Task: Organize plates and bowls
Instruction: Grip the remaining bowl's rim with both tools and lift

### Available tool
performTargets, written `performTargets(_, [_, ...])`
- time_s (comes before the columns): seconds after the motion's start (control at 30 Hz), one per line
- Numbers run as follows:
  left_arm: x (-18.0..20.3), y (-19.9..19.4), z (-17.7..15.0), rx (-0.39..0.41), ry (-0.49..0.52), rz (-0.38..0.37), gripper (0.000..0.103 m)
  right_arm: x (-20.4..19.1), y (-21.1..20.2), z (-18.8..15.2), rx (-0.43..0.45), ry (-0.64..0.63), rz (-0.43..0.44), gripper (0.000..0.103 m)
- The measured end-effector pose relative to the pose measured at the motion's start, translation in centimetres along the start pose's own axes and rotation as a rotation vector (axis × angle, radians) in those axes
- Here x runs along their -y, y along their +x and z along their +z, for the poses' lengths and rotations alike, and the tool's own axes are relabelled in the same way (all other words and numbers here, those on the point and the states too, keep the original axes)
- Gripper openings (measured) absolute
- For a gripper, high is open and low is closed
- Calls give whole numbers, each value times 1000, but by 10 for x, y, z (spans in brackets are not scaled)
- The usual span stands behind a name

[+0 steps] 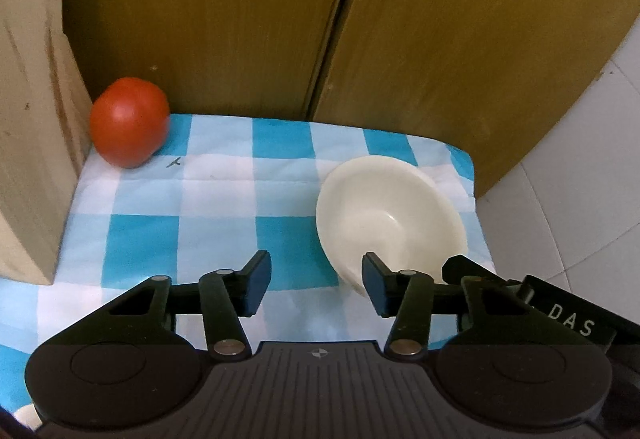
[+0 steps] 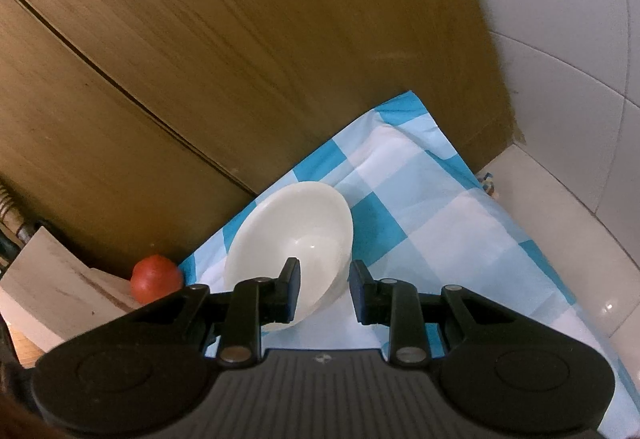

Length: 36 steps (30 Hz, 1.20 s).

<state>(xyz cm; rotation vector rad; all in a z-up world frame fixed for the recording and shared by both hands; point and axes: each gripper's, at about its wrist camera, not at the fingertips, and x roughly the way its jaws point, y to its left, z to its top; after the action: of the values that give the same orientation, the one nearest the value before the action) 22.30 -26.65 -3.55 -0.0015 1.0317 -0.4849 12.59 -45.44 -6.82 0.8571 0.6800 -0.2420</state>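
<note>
A white bowl (image 1: 390, 207) (image 2: 296, 223) rests on the blue-and-white checked cloth (image 1: 180, 199) (image 2: 420, 199) near its right edge. My right gripper (image 2: 325, 289) is open about halfway and straddles the bowl's near wall. Its left finger (image 2: 290, 291) lies over the inside of the bowl. Its right finger (image 2: 362, 293) is outside, with a sliver of cloth showing between it and the bowl. In the left wrist view that gripper (image 1: 464, 271) shows at the bowl's lower right edge. My left gripper (image 1: 316, 287) is wide open above the cloth, just left of the bowl, holding nothing.
A red tomato (image 1: 128, 121) (image 2: 156, 279) sits at the cloth's far left corner beside a pale wooden block (image 1: 32, 119) (image 2: 52, 299). Brown cabinet doors (image 1: 240, 19) (image 2: 240, 59) stand right behind the cloth. White tiles (image 1: 580, 179) (image 2: 560, 239) lie off its right edge.
</note>
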Motion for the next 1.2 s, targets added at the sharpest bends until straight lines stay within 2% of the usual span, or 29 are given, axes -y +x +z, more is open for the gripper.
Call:
performTargets(0.17, [-1,18,2,-25,-18,-7,52,2,15,3,-9,13,-2,27])
performTargets(0.23, [-2,26,1,-41,-16,-10,50,-2,20,3,-11,-18,-7,27])
performTargets(0.3, [-2,31,1,-61,-10,-3,37,-5,23,1,-21,-48,-12,26])
performTargets(0.33, [-1,32,0,-60,-4,0,33,-5,25,0,-32,-52,-12,26])
performTargets(0.4, [1,31,1,-64,15,-3,27,-5,28,-1,-55,-50,-5,17])
performTargets(0.63, [2,21,0,-63,28,-9,25,-1,20,-1,-67,-26,4,17])
performTargets(0.8, [7,0,-4,-18,61,39,26,-11,10,-7,-73,-46,19,17])
performTargets(1.2, [-3,-57,-12,45,67,106,29,-41,-22,-28,-78,-92,92,17])
